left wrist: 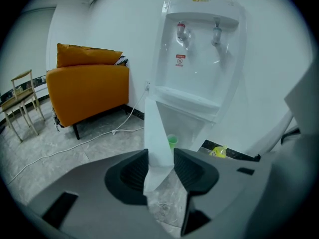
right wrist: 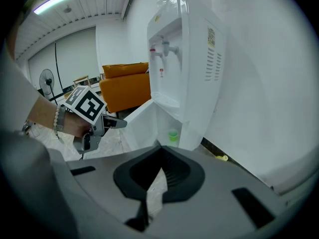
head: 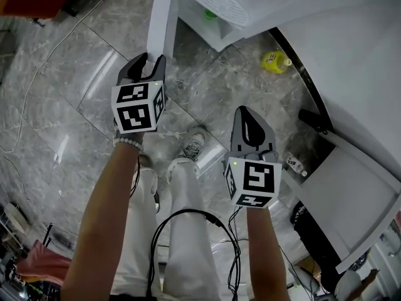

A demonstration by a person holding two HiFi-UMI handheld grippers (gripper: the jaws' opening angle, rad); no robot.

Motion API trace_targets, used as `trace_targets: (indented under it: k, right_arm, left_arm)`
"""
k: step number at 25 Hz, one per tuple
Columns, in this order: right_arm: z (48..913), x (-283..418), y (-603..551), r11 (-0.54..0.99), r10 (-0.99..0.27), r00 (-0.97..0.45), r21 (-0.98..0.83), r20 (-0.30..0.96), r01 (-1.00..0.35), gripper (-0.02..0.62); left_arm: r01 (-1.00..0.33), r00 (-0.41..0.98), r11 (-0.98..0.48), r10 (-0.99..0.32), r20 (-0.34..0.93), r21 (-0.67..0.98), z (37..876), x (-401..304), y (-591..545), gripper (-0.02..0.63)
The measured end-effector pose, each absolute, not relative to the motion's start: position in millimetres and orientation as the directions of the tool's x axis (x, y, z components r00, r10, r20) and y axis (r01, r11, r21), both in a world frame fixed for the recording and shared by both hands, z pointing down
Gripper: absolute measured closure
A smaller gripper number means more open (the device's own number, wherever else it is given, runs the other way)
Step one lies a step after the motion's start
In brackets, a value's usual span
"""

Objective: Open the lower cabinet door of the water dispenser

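Left gripper view, left hand-held gripper point(left wrist: 160, 158) seemingly clamped on swung-out cabinet door point(left wrist: 155, 128) edge, right hand-held gripper point(right wrist: 160, 156) clenched

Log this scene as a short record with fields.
water dispenser: white, upright against the wall
lower cabinet door: swung open
green cup: inside the open cabinet
left hand-held gripper: closed on the door's free edge
right hand-held gripper: shut, empty, away from the door
yellow bottle: on the floor beside the dispenser
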State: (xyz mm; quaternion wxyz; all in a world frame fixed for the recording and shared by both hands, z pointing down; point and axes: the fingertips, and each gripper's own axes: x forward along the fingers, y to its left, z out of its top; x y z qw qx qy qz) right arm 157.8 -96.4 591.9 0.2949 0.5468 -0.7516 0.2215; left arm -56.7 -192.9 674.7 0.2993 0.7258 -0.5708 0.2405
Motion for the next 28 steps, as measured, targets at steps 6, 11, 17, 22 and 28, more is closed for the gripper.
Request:
trace_targets:
  k: [6,11,17,22,28]
  right_arm:
    - [593,156,-88,0.301,-0.688,-0.224,-0.01,0.69,-0.954,0.591]
    - [594,153,-87,0.304,-0.688,-0.224,-0.006,0.69,-0.953,0.591]
    - [595,154,-85,0.299,-0.688,-0.211,0.006,0.695,-0.954,0.591]
    - [597,150,-84,0.302,-0.686,-0.21,0.01,0.696,-0.953,0.591]
    - [598,144,-83,0.309,-0.686,-0.212,0.015,0.695,-0.951,0.591]
  left_arm:
    - [-0.978,0.209,-0.152,-0.702,0.68,0.144,673,-89,-194,0.438]
    - [-0.985,0.17,-0.123,-0.715,0.679,0.117,672,-118,-199,0.44]
    - [-0.998,0.06,-0.019,-0.734,0.677,0.068,671,-159,-207,0.512]
    - [-0.993,-0.047,0.109,-0.733,0.679,0.049,673,-199,-215,0.558]
    - [-0.996,-0.057,0.093,-0.745,0.665,0.019,668,-209,-217,0.558]
